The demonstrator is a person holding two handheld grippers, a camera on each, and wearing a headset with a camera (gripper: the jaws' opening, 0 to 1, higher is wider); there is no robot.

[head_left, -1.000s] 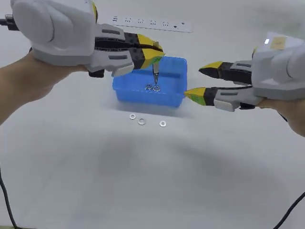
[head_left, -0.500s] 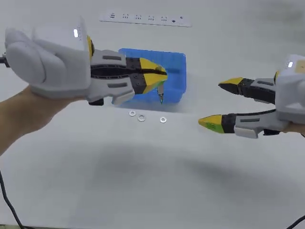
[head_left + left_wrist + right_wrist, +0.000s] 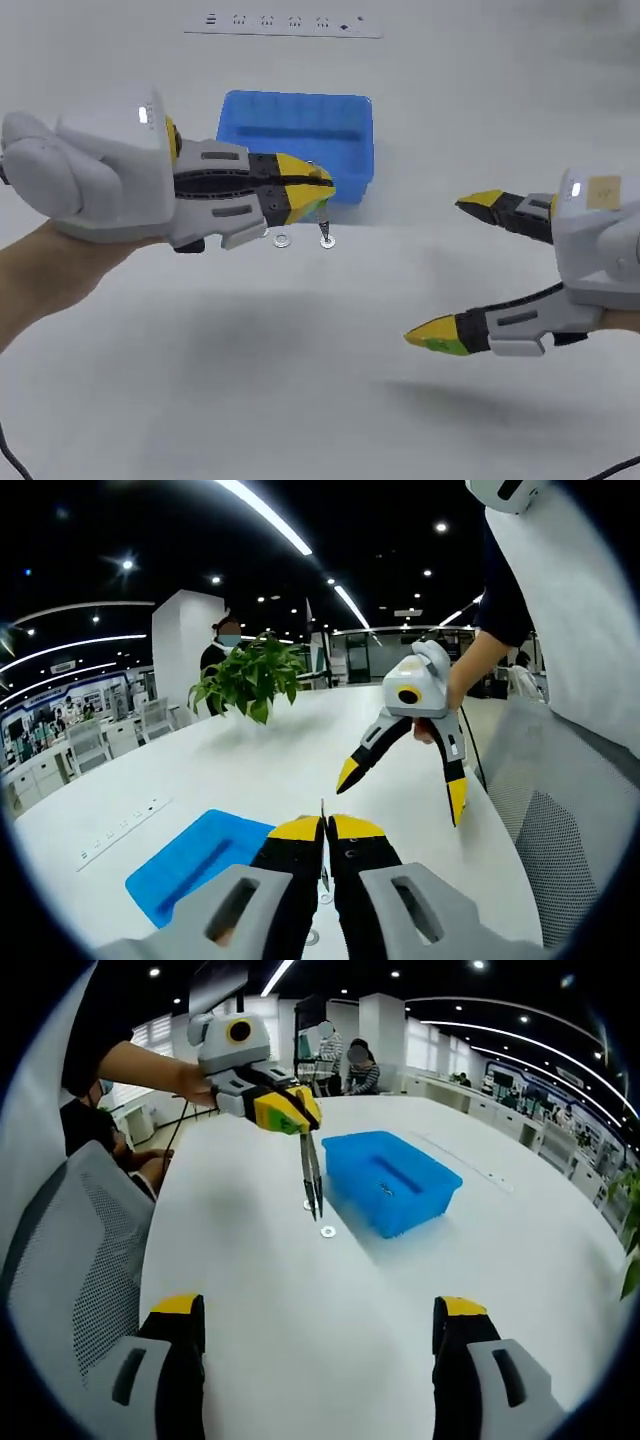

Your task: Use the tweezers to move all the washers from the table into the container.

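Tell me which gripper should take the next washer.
Left. The left gripper is shut on the tweezers, whose tips are down beside the loose washers. The right gripper is open, holds nothing, and sits off to the side.

A broad white surface (image 3: 300,400) is curving away through an open-plan hall, and a white power strip (image 3: 283,24) is lying flat near its far edge. Overhead, long light strips (image 3: 270,515) and small round spotlights (image 3: 441,526) are shining from a dark ceiling (image 3: 380,540). A leafy green plant (image 3: 248,680) is standing at the surface's far end, in front of a white square pillar (image 3: 180,640). A grey mesh-backed chair (image 3: 70,1260) is sitting just beside the surface's edge. Rows of further desks and chairs (image 3: 85,745) are filling the bright far side, and people (image 3: 362,1065) are sitting beyond the surface.
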